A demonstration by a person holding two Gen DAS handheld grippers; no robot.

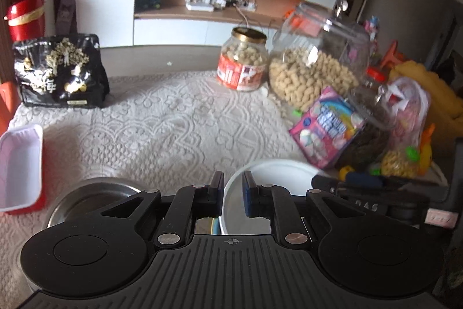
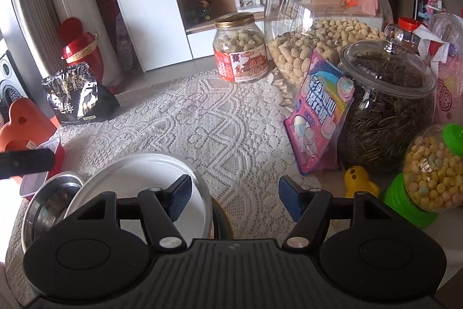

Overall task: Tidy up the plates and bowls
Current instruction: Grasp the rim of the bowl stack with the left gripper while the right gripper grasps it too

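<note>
My left gripper (image 1: 233,187) is shut on the rim of a white plate (image 1: 277,173), which it holds tilted above the table. A steel bowl (image 1: 95,193) sits on the lace cloth just left of that gripper. In the right wrist view the same white plate (image 2: 139,181) stands tilted over the steel bowl (image 2: 49,207). My right gripper (image 2: 234,199) is open and empty; its left finger is in front of the plate and its right finger is over the cloth.
A red tray with a white inside (image 1: 20,167) lies at the left. A black snack bag (image 1: 60,71) stands at the back left. Peanut jars (image 2: 324,28) (image 2: 240,48), a seed jar (image 2: 387,106), a pink packet (image 2: 318,112) and a candy dispenser (image 2: 428,173) crowd the right.
</note>
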